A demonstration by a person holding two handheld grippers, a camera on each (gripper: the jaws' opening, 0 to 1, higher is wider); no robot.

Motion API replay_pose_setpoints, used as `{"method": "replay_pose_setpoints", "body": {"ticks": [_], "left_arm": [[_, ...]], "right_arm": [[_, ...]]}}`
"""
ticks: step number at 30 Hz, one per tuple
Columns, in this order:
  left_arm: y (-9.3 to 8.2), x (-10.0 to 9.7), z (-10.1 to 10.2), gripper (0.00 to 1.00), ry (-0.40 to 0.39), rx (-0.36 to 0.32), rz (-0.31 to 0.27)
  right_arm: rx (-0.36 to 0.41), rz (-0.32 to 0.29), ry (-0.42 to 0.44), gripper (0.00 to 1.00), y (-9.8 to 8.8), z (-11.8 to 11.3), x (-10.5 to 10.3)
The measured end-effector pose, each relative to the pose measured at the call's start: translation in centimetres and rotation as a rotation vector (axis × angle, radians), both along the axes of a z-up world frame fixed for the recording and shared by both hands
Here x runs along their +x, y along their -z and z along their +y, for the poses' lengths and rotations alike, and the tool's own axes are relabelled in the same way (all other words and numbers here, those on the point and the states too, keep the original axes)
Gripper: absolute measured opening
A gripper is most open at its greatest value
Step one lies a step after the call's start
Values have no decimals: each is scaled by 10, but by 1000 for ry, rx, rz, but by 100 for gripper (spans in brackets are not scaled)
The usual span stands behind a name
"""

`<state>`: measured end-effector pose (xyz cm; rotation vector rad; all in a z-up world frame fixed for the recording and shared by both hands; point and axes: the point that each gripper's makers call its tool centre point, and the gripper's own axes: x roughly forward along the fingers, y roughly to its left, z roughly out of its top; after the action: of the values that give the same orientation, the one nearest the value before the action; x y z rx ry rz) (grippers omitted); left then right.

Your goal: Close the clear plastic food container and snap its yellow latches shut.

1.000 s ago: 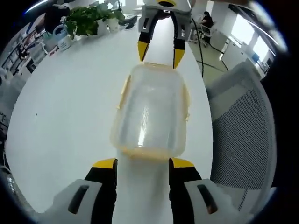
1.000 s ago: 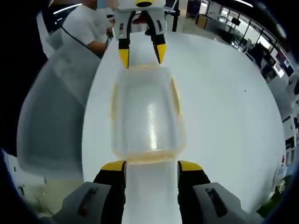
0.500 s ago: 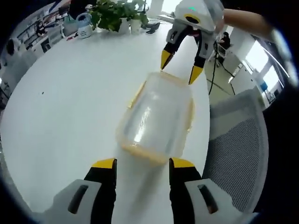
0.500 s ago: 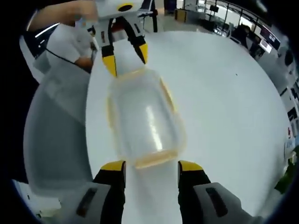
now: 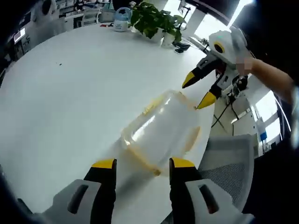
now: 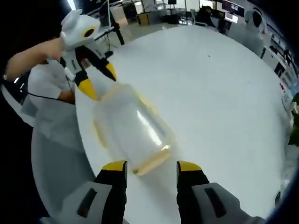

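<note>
Container (image 5: pixel 163 133) flat on worktop (image 5: pixel 60 98), long axis spanning between left claw (image 5: pixel 142 164) and right claw (image 6: pixel 151 166), one short end toward each. Both claws apart, empty.

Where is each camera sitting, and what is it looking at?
Left gripper view: rides the left tool, looking across the food container at the right tool and a forearm.
Right gripper view: rides the right tool, looking back over the container at the left tool.
Shared: container, white table, both tools.
</note>
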<state>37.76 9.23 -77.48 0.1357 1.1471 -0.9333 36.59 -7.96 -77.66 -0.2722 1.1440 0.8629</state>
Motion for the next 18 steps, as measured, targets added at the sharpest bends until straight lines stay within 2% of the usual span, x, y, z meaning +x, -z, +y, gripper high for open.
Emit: {"method": "replay_pose_setpoints", "body": {"ticks": [3, 5, 6, 7, 8, 10, 11, 15, 18], "left_arm": [[5, -2, 1, 44, -49, 4, 31], [6, -4, 0, 43, -155, -22, 103], [4, -3, -3, 42, -198, -53, 130], [2, -1, -5, 42, -296, -90, 188], [1, -1, -6, 42, -338, -116, 221], [-2, -3, -9, 38, -374, -160, 272], [0, -4, -6, 36, -399, -156, 292], [9, -8, -1, 35, -415, -128, 305], [11, -9, -2, 34, -443, -143, 322]], "right_arm": [[33, 43, 101, 38, 1, 1, 1], [45, 78, 189, 39, 1, -1, 3], [66, 83, 204, 39, 1, 1, 3], [72, 88, 255, 38, 1, -1, 6], [79, 82, 276, 38, 1, -2, 8], [106, 114, 337, 38, 1, -1, 6], [119, 125, 362, 38, 3, 0, 5], [117, 138, 403, 37, 9, -4, 2], [126, 153, 455, 37, 10, -9, 1]]}}
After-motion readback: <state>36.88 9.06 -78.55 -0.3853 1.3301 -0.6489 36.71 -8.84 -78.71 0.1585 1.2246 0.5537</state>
